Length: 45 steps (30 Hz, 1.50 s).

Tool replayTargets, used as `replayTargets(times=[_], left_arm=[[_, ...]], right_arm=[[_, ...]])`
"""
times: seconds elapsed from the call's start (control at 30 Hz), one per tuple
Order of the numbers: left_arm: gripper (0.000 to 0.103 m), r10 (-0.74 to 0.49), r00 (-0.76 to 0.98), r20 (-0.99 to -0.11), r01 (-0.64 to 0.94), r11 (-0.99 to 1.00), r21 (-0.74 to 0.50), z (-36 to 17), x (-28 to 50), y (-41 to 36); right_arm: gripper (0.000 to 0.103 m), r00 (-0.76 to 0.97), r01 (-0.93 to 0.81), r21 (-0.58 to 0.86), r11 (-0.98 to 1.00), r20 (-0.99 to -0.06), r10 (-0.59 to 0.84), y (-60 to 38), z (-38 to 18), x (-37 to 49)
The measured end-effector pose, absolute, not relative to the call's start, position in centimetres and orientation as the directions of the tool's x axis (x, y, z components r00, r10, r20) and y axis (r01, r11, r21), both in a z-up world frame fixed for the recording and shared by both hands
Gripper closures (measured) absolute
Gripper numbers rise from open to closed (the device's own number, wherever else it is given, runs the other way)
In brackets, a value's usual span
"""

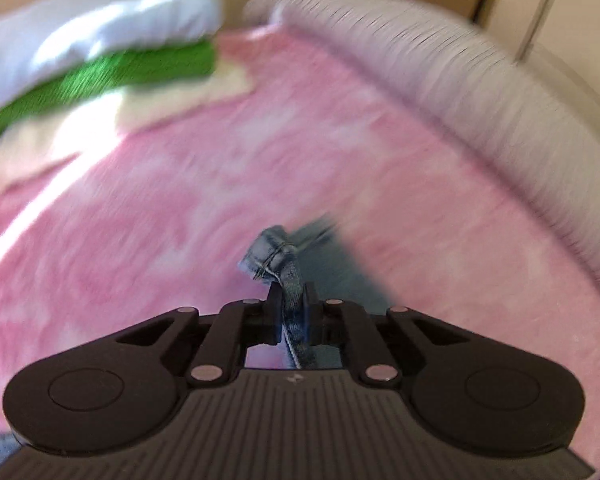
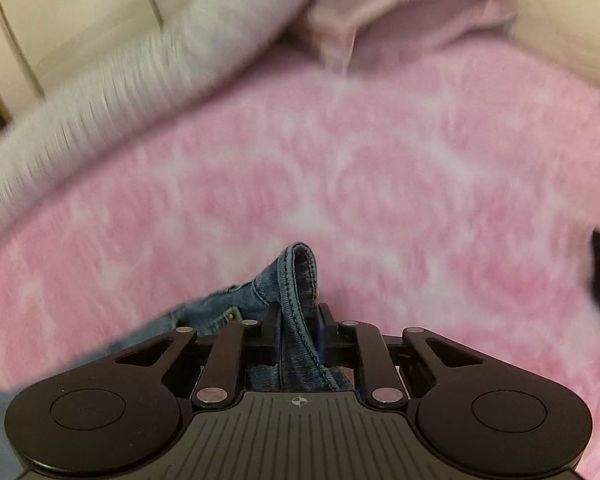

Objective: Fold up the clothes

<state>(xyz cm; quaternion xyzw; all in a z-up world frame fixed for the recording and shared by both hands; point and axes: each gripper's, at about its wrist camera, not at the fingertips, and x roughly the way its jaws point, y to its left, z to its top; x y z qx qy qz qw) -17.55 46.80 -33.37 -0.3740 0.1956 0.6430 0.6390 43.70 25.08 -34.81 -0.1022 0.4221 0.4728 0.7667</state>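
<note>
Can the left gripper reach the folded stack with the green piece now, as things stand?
Probably not yet: the left gripper is shut on the jeans. The pink blanket between it and the folded stack looks free of obstacles.

No readable text, label, brand or number anywhere in either wrist view. Only small marks moulded on the gripper bodies: a crosshair sign on the right gripper [image 2: 299, 322], a faint emblem on the left gripper [image 1: 293, 300].

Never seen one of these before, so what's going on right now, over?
Left gripper jaws shut on denim garment. Right gripper same, pinching a stitched edge. Both over pink blanket. Folded stack off aside; nothing blocking.
</note>
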Motion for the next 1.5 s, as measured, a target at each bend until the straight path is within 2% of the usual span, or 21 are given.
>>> replayTargets(times=[0.07, 0.13, 0.17, 0.23, 0.33, 0.37, 0.43, 0.5, 0.6, 0.8, 1.03, 1.1, 1.3, 1.5], left_arm=[[0.097, 0.723, 0.151, -0.674, -0.954, -0.071, -0.290, -31.7, -17.2, 46.7], [0.096, 0.758, 0.183, -0.626, -0.949, -0.031, -0.315, -30.9, -17.1, 46.5], [0.094, 0.761, 0.177, -0.624, -0.957, -0.013, -0.288, -31.4, -16.8, 46.6], [0.093, 0.759, 0.160, -0.631, -0.974, 0.018, -0.225, -32.8, -16.3, 46.9], [0.091, 0.633, 0.018, -0.774, -1.000, 0.027, -0.001, -37.0, -15.0, 48.1], [0.091, 0.605, -0.025, -0.796, -0.998, 0.035, 0.057, -38.0, -14.6, 48.2], [0.087, 0.649, -0.027, -0.760, -0.997, 0.035, 0.066, -37.3, -14.5, 47.1], [0.083, 0.661, -0.023, -0.750, -0.999, 0.010, 0.039, -36.2, -15.5, 46.1], [0.082, 0.666, -0.051, -0.744, -0.998, -0.061, 0.014, -34.1, -18.4, 44.2], [0.082, 0.594, -0.062, -0.802, -0.956, -0.265, -0.122, -31.3, -28.2, 36.2], [0.082, 0.502, -0.045, -0.863, -0.873, -0.440, -0.211, -31.7, -35.8, 24.4], [0.078, 0.485, -0.026, -0.874, -0.854, -0.466, -0.233, -32.0, -37.0, 22.1], [0.074, 0.485, 0.026, -0.874, -0.842, -0.460, -0.281, -33.2, -37.7, 20.3], [0.070, 0.513, 0.051, -0.857, -0.845, -0.435, -0.311, -35.2, -38.4, 22.9]], right_arm=[[0.088, 0.223, -0.813, 0.277, 0.512, -0.663, 0.714, 23.6, -32.9, 43.7], [0.088, 0.253, -0.802, 0.288, 0.524, -0.630, 0.734, 22.6, -32.1, 43.9], [0.087, 0.267, -0.794, 0.293, 0.532, -0.619, 0.739, 22.2, -31.8, 44.1], [0.083, 0.272, -0.761, 0.299, 0.576, -0.658, 0.702, 22.4, -32.5, 44.8], [0.076, 0.275, -0.708, 0.302, 0.638, -0.715, 0.643, 22.7, -33.4, 45.8], [0.074, 0.274, -0.689, 0.302, 0.658, -0.733, 0.623, 22.9, -33.7, 46.2], [0.061, 0.271, -0.651, 0.298, 0.698, -0.767, 0.581, 23.1, -34.4, 46.9], [0.054, 0.266, -0.637, 0.305, 0.707, -0.774, 0.574, 22.1, -33.5, 47.2], [0.053, 0.259, -0.640, 0.329, 0.695, -0.758, 0.598, 19.1, -30.9, 47.3], [0.053, 0.200, -0.501, 0.401, 0.767, -0.809, 0.553, 9.2, -32.1, 45.2], [0.053, 0.116, -0.318, 0.453, 0.832, -0.853, 0.509, -2.4, -33.5, 42.9], [0.053, 0.092, -0.267, 0.462, 0.846, -0.861, 0.500, -5.5, -33.9, 42.2], [0.050, 0.113, -0.263, 0.475, 0.840, -0.849, 0.516, -5.1, -35.0, 41.8], [0.045, 0.152, -0.281, 0.474, 0.835, -0.837, 0.526, -5.3, -35.8, 40.9]])
